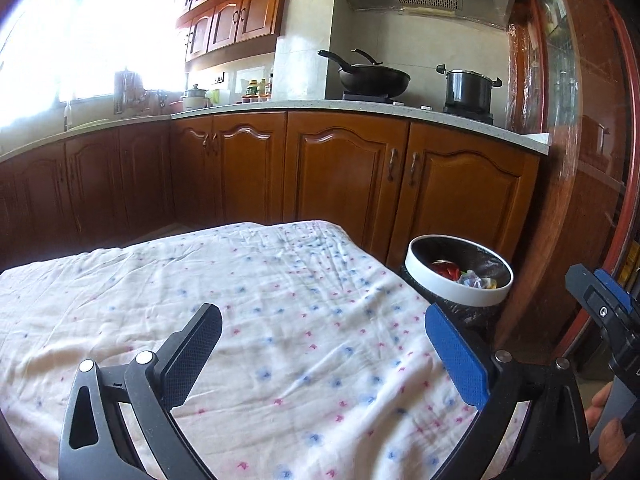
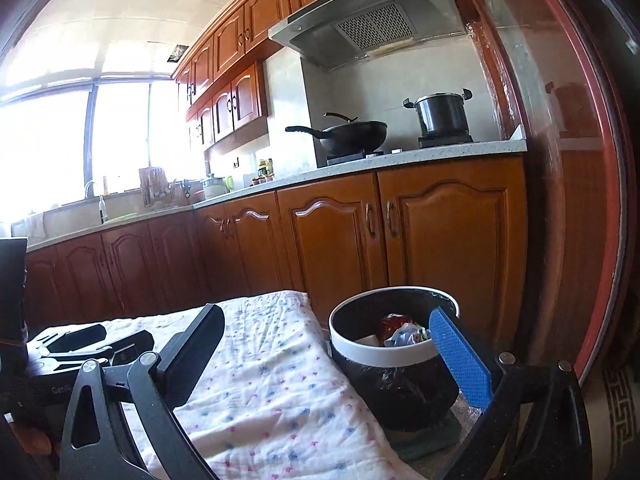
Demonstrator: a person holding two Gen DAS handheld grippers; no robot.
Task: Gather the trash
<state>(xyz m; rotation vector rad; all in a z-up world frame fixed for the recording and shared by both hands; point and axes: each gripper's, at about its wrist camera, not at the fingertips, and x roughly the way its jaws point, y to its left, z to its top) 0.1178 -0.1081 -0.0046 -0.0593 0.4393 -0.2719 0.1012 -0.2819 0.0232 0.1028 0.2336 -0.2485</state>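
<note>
A round trash bin (image 1: 452, 289) with a white rim and a black liner stands just off the table's right end. Crumpled wrappers (image 1: 448, 270), red, white and clear, lie inside it. My left gripper (image 1: 320, 316) hangs open over the white flowered cloth (image 1: 240, 280), with nothing between its fingers. The same bin (image 2: 384, 354) fills the lower right of the right wrist view, wrappers (image 2: 400, 326) showing inside. My right gripper (image 2: 326, 314) is open and empty, its blue finger (image 2: 460, 360) in front of the bin's rim.
Wooden kitchen cabinets (image 1: 340, 168) run behind the table under a pale counter with a wok (image 1: 372, 76) and a pot (image 1: 468, 88). A red-framed glass door (image 2: 580, 200) stands close on the right. A person's hand (image 1: 604, 420) shows at the lower right.
</note>
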